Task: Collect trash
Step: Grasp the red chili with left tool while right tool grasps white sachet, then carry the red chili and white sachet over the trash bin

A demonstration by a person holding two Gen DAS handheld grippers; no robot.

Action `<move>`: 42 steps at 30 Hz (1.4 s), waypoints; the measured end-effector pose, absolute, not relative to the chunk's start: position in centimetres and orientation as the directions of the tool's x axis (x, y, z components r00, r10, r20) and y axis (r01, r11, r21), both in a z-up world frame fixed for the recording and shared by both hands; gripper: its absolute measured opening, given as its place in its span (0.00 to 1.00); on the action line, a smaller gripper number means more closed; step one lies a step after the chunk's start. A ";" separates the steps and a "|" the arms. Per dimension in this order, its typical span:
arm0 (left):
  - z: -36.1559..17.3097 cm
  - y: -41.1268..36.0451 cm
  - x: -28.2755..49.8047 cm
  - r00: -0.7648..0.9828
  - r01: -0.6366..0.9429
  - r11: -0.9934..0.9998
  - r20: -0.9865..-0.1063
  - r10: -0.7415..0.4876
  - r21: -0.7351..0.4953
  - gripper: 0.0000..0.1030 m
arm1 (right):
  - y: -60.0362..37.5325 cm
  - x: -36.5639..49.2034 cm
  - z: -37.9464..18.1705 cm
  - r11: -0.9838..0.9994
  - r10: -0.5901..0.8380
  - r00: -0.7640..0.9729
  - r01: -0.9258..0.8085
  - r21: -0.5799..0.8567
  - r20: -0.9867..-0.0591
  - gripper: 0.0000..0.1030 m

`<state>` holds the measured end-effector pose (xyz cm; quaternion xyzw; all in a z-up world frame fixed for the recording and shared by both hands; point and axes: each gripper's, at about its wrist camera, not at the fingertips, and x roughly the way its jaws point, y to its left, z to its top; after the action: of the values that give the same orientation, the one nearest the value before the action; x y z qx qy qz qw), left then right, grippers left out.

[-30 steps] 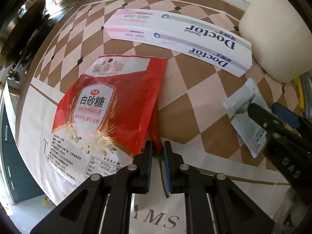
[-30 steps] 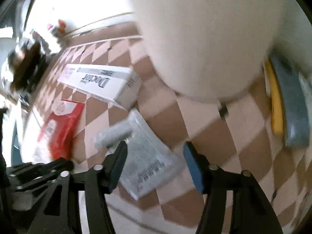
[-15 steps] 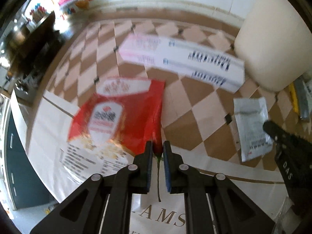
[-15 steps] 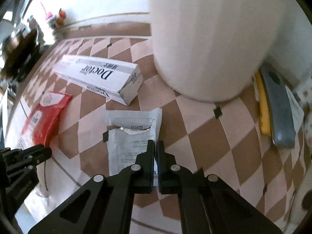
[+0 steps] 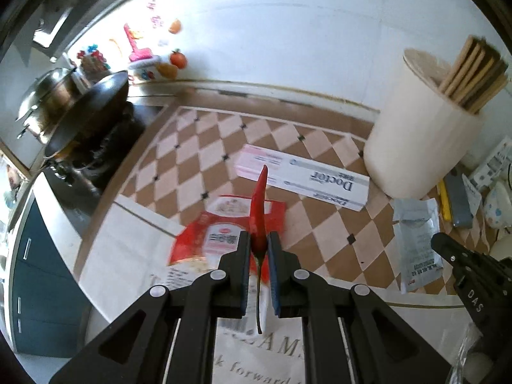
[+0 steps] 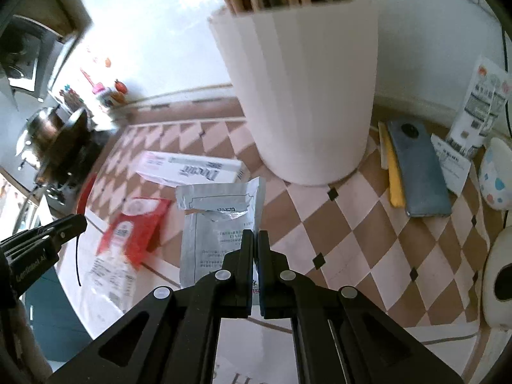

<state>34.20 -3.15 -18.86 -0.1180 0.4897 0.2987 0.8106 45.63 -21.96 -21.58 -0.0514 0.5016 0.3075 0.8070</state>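
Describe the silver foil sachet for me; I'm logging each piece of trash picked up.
The silver foil sachet is a flat, crinkled grey-silver packet with small black print on its face. Its top is torn open, leaving a ragged strip that is still attached. The right gripper has its jaws shut on the sachet's right edge, and it looks lifted off the checkered counter. Nothing else touches it.
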 end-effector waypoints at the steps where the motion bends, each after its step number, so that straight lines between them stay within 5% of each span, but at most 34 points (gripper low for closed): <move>1: -18.4 -2.9 33.5 0.344 -0.608 0.787 -0.860 0.378 0.103 0.08 | -22.1 45.3 -21.0 0.801 0.453 0.308 -0.553 0.229 -0.837 0.02; 13: -15.5 2.5 15.5 0.292 -0.754 0.644 -0.812 0.505 0.129 0.08 | -13.8 33.3 -18.0 0.657 0.546 0.204 -0.706 0.264 -0.813 0.02; 19: -18.8 5.8 2.3 0.178 -0.834 0.528 -0.827 0.533 0.160 0.08 | -7.1 21.6 -19.6 0.541 0.547 0.092 -0.797 0.267 -0.832 0.02; 30: -37.1 11.6 -17.3 -0.050 -0.936 0.319 -0.950 0.308 0.152 0.08 | 3.2 0.6 -33.3 0.370 0.384 -0.043 -0.908 0.196 -0.922 0.02; 42: -65.8 14.8 -26.2 0.083 -0.994 0.064 -0.985 -0.149 -0.094 0.08 | 8.5 -10.0 -59.2 0.258 0.119 -0.149 -0.950 0.175 -0.982 0.02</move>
<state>-26.15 14.77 -65.79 -0.5391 0.5299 0.4214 0.5011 -9.97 8.48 -59.18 -0.3602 0.5770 0.4915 0.5439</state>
